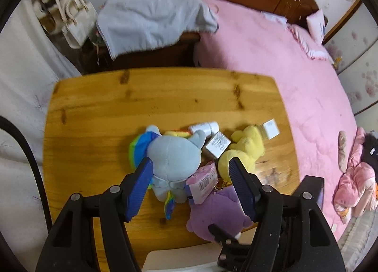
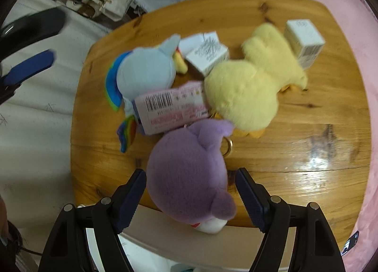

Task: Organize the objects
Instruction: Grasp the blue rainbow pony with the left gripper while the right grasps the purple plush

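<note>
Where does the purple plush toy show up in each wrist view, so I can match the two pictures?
Left wrist view: the purple plush toy lies low and right of centre, at the table's near edge, partly behind the left tool's right finger.
Right wrist view: it sits at bottom centre, between the open fingers of the right tool.
Shared landmark: the pink barcode tag, just beyond the purple toy in both views.

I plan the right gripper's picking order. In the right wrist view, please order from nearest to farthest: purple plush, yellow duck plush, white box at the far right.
1. Purple plush: between the open fingers of the right gripper, at the table's near edge.
2. Yellow duck plush: beyond it, toward the right.
3. White box: behind the duck, far right.
</note>
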